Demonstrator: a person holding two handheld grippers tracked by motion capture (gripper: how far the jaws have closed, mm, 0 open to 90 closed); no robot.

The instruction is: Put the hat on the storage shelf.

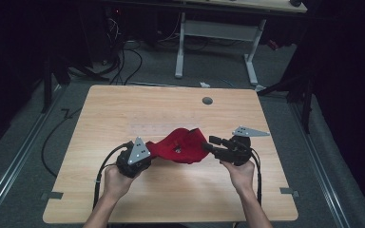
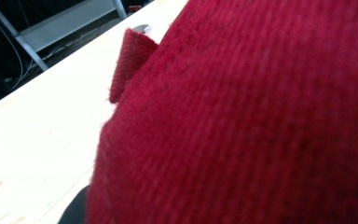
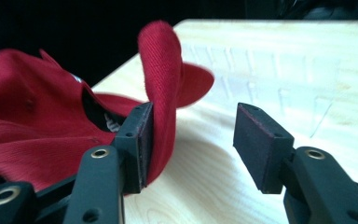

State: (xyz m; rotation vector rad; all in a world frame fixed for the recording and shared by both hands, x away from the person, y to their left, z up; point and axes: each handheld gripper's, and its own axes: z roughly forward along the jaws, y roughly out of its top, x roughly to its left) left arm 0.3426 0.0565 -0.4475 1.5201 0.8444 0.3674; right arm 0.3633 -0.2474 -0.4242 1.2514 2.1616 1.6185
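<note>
Red cap (image 1: 181, 145), no legible writing

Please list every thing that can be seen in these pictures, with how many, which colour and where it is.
cap: one, red, on the table between the two grippers
table: one, light wood, centre of the high view
grommet: one, grey, round, far right part of the table top
desk frame: one, white legs, on the floor behind the table
cables: several, black, on the floor at far left
left gripper: one, black with grey plate, at the cap's left side; the cloth covers its jaws
right gripper: one, black, jaws open, one pad against the cap's edge
hands: two, at the near table edge, each holding a gripper
</note>
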